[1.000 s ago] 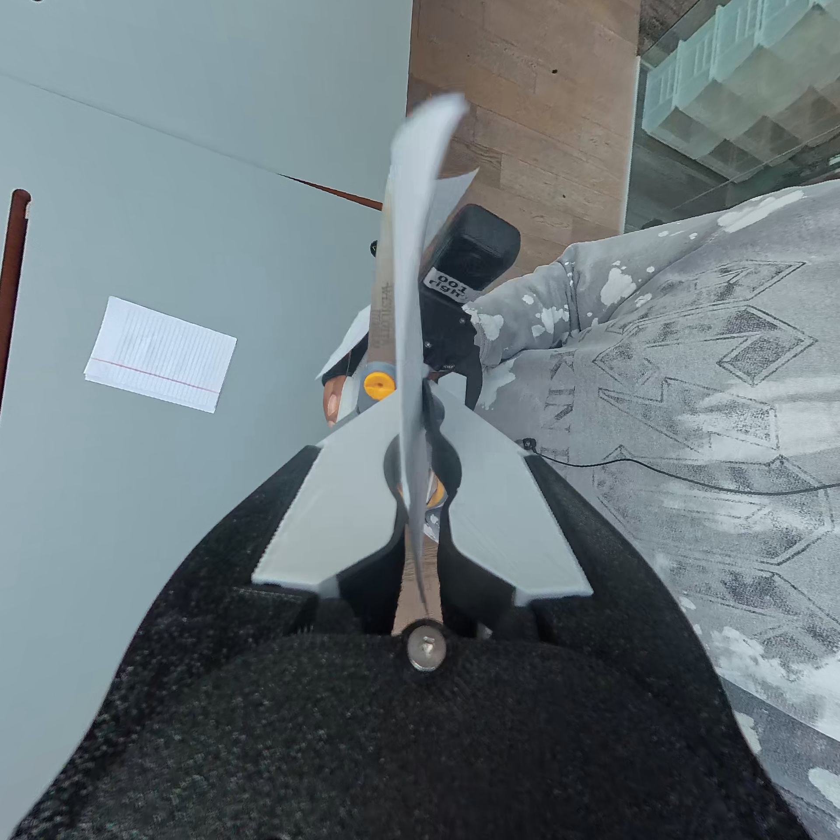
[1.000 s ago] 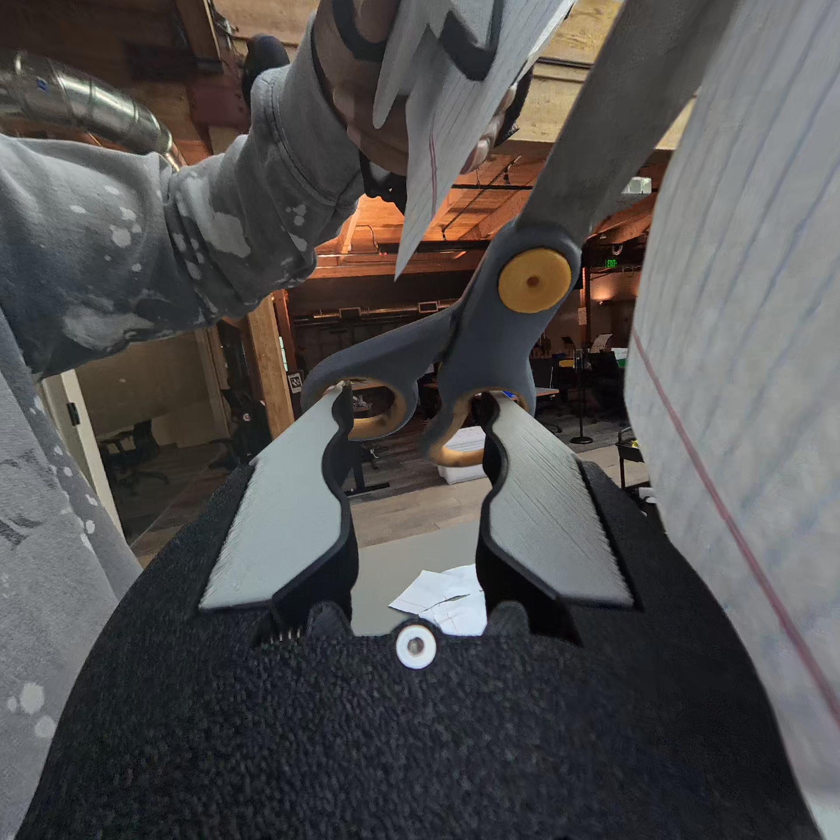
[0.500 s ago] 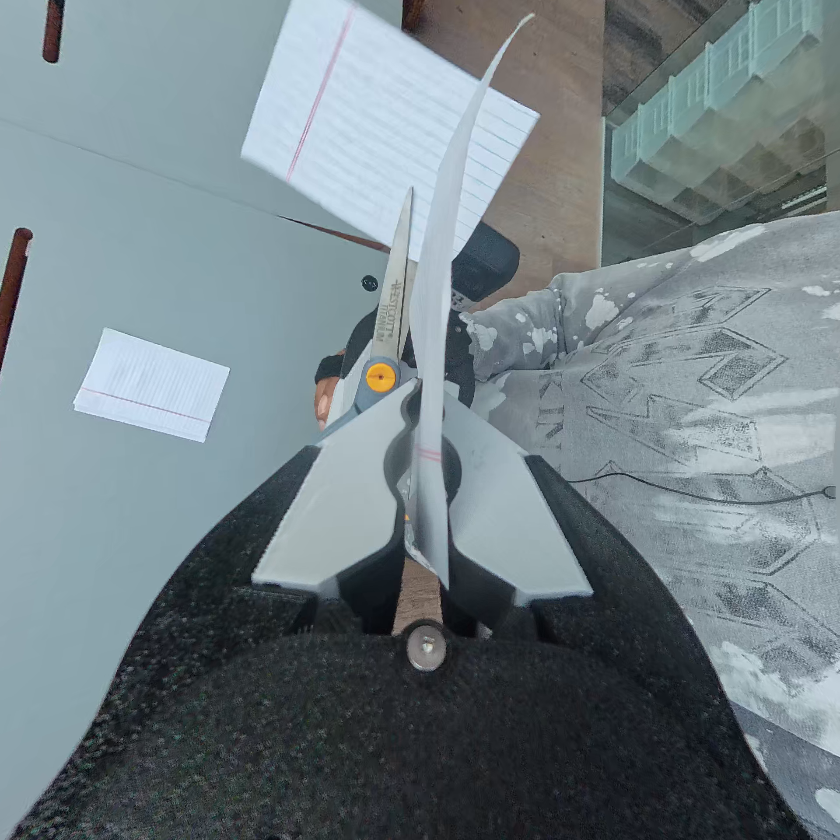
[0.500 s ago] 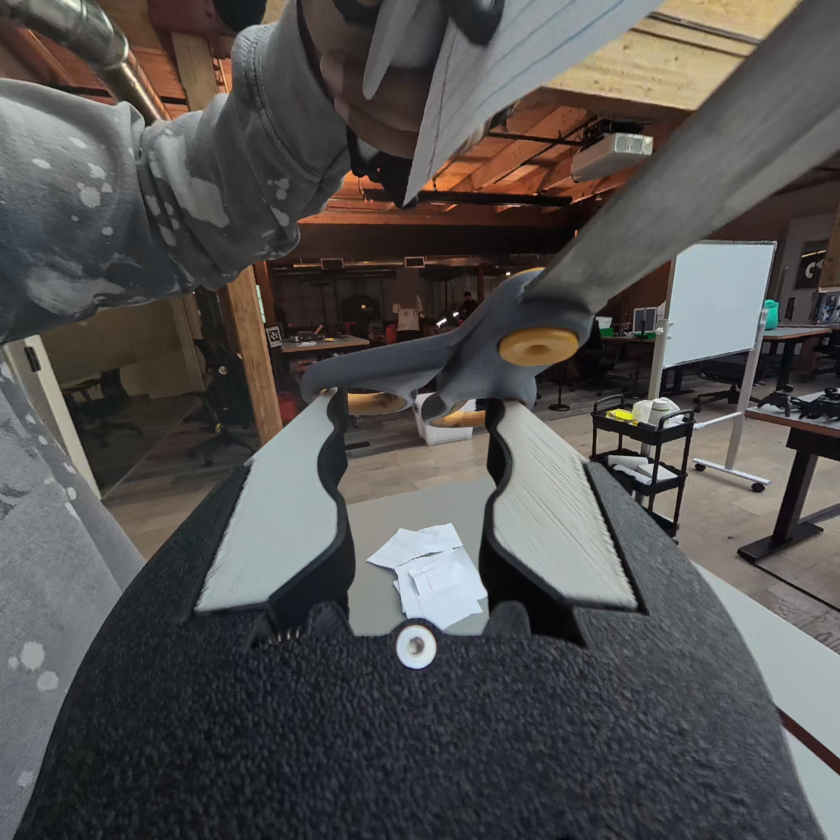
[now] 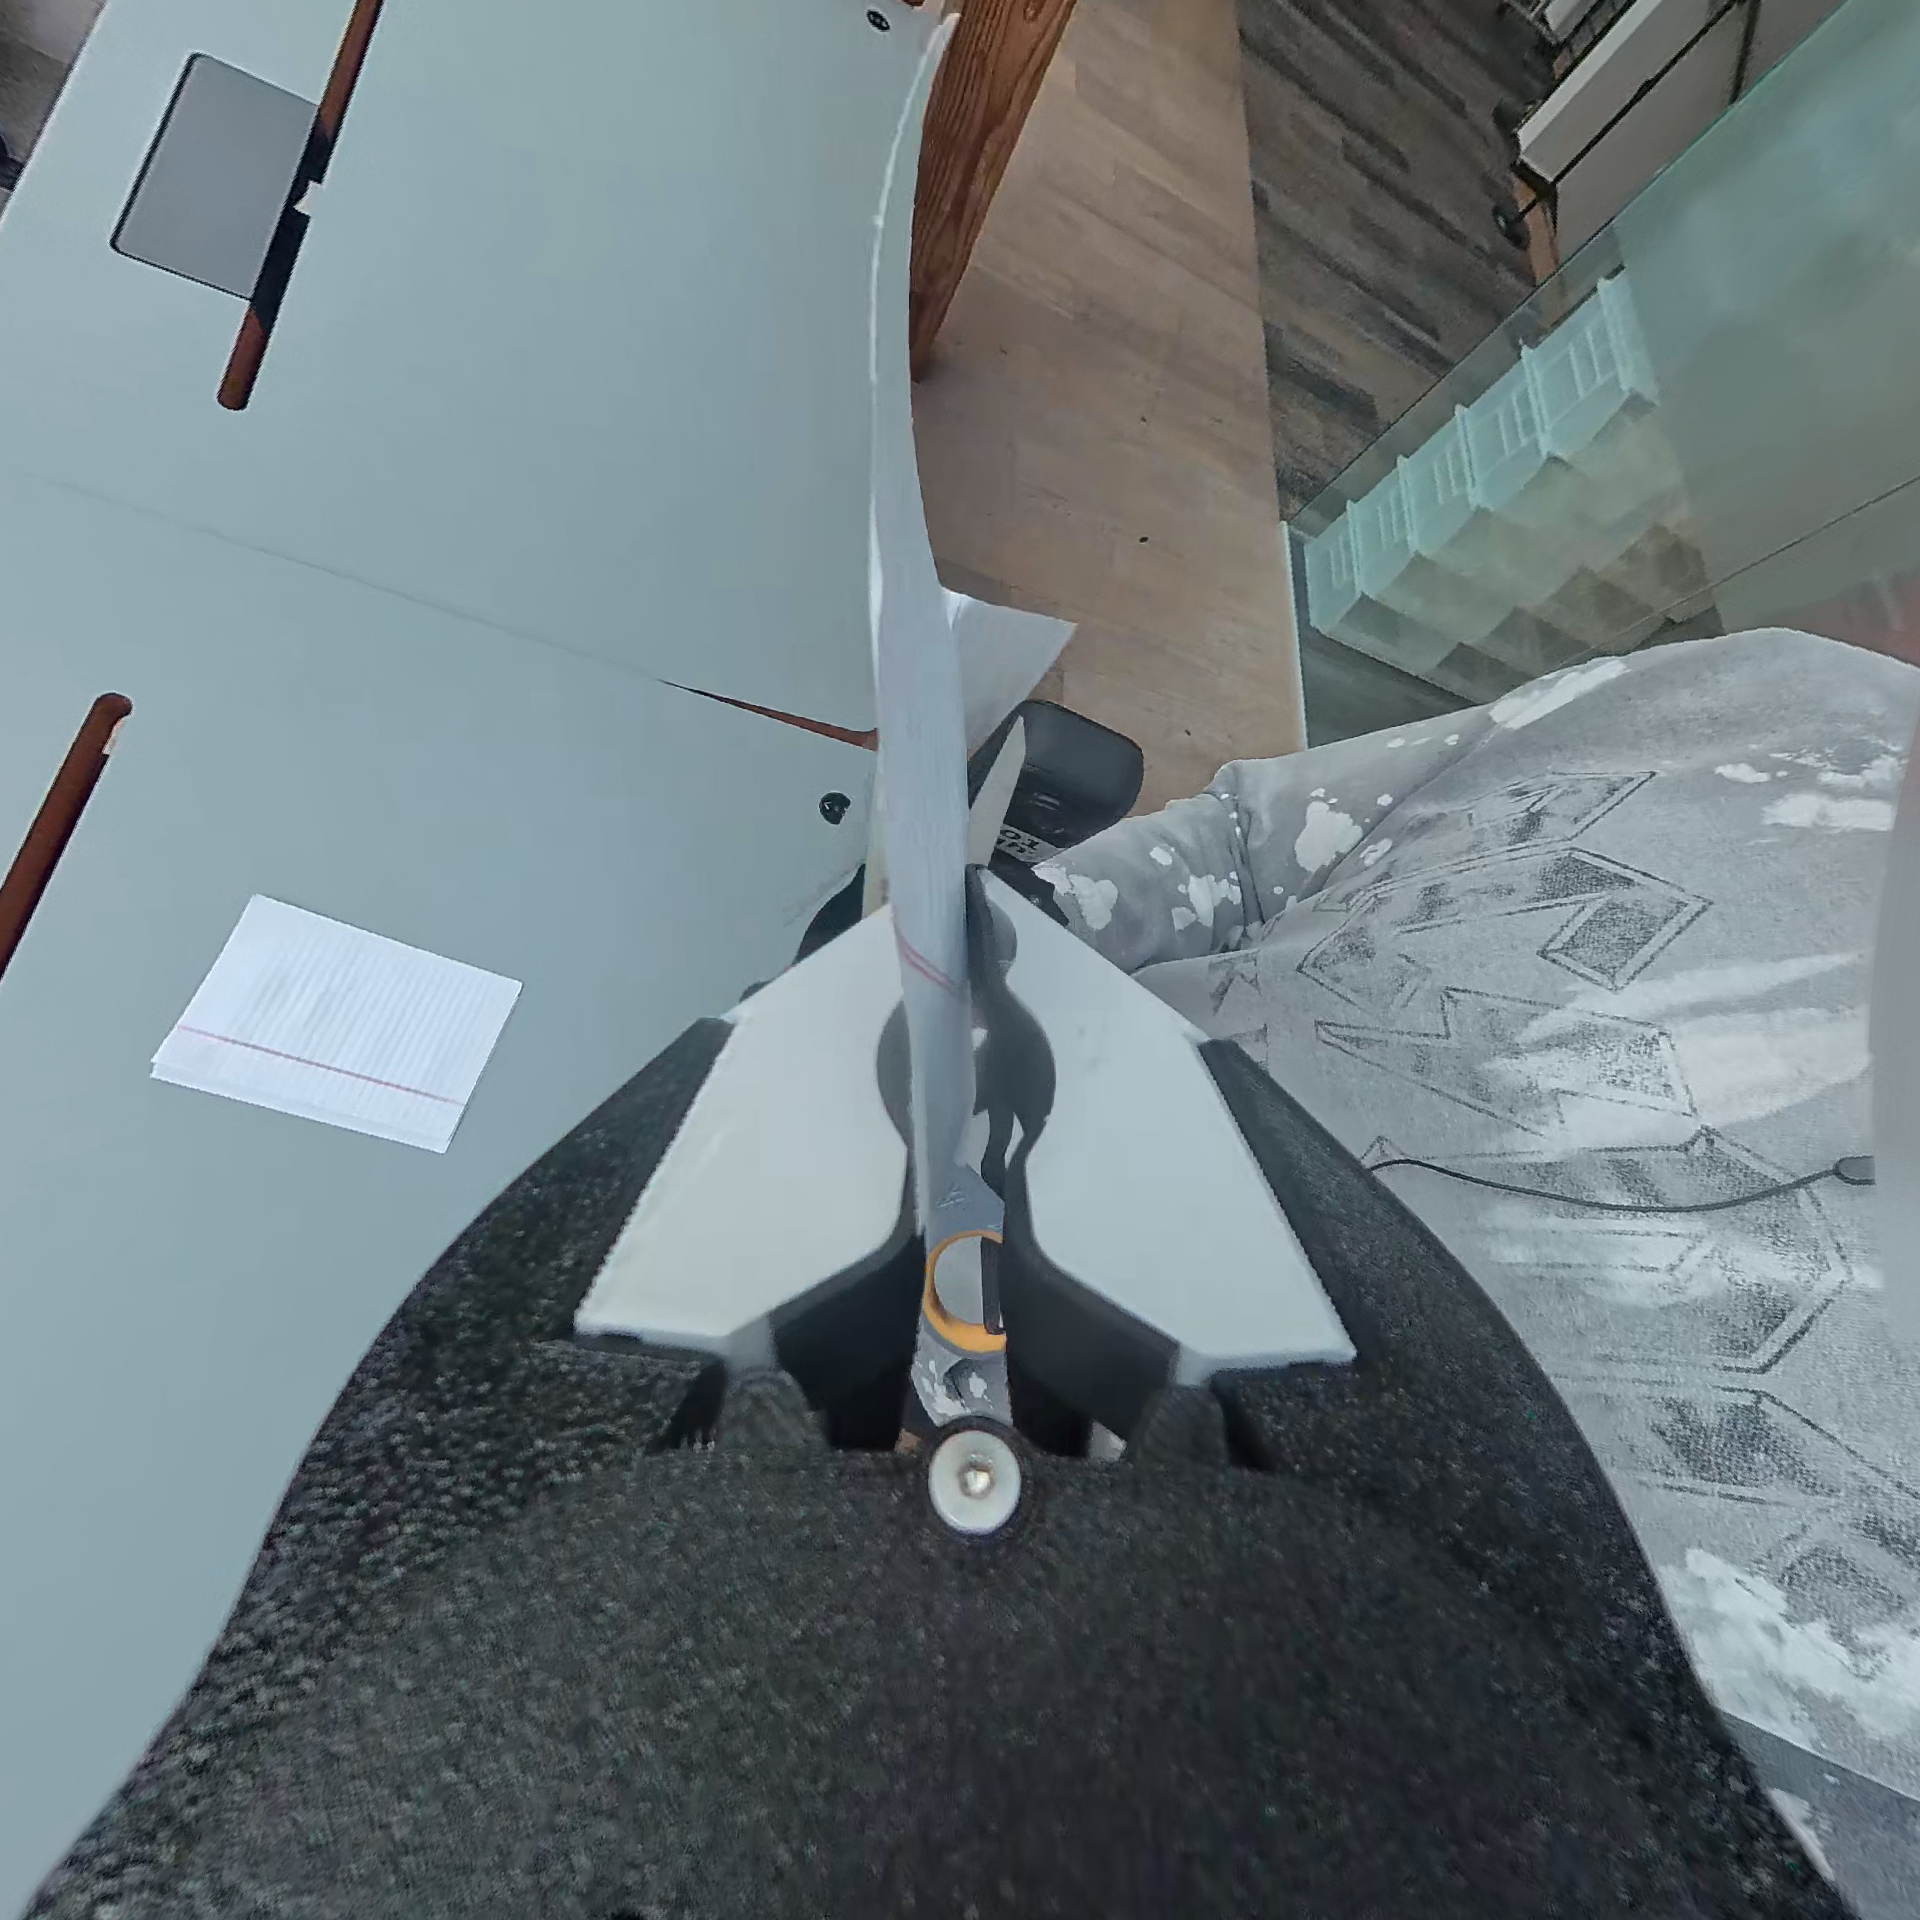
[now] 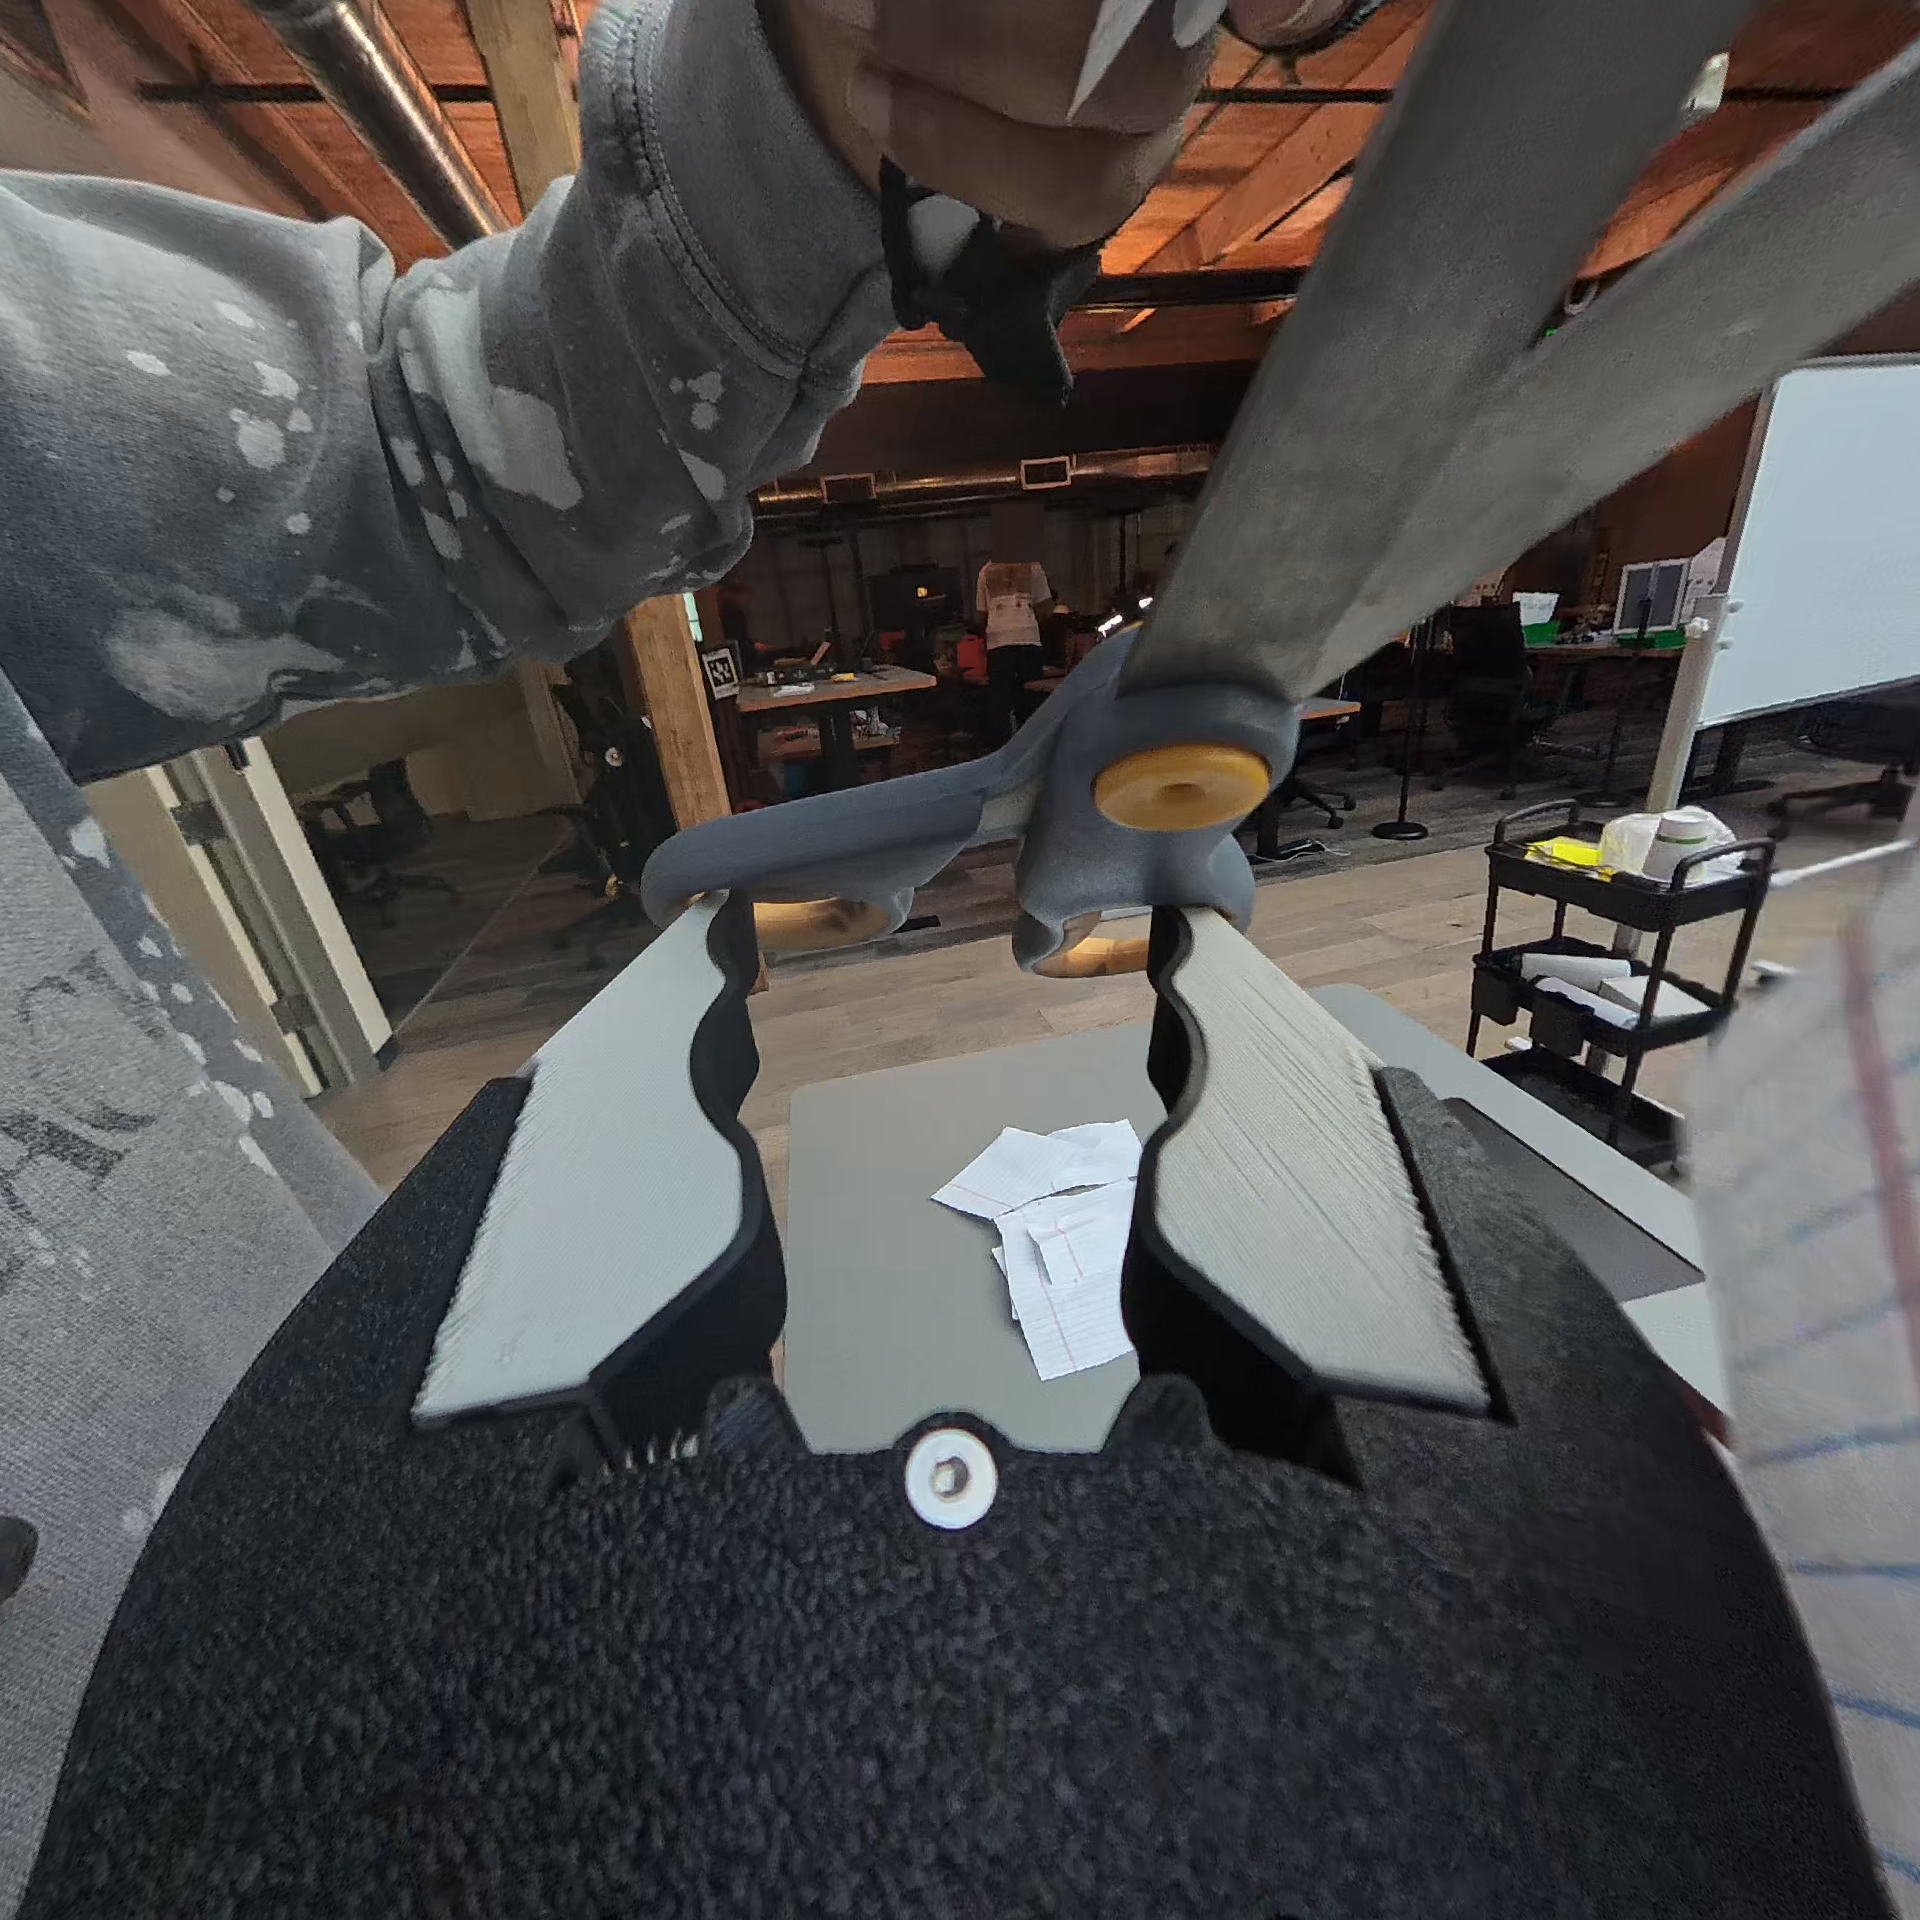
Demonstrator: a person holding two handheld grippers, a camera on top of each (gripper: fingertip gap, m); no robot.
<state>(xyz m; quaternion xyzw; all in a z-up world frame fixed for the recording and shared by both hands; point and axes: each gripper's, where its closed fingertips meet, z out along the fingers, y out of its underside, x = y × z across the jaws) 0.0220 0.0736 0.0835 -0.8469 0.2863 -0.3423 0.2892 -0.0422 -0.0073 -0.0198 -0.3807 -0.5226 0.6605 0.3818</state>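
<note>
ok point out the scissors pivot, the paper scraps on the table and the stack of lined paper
scissors pivot [image 6: 1182,787]: right wrist view, on the orange screw cap.
paper scraps [image 6: 1060,1236]: right wrist view, middle of the pile.
stack of lined paper [image 5: 338,1037]: left wrist view, centre of the top sheet.

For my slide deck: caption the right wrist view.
Right hand-held gripper spreads grey scissors open by their handles above paper scraps on a grey table.

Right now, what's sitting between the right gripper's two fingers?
In the right wrist view, the right gripper has its fingers spread inside the scissors' handle loops; the gap between shows only the grey table and paper scraps below.
</note>
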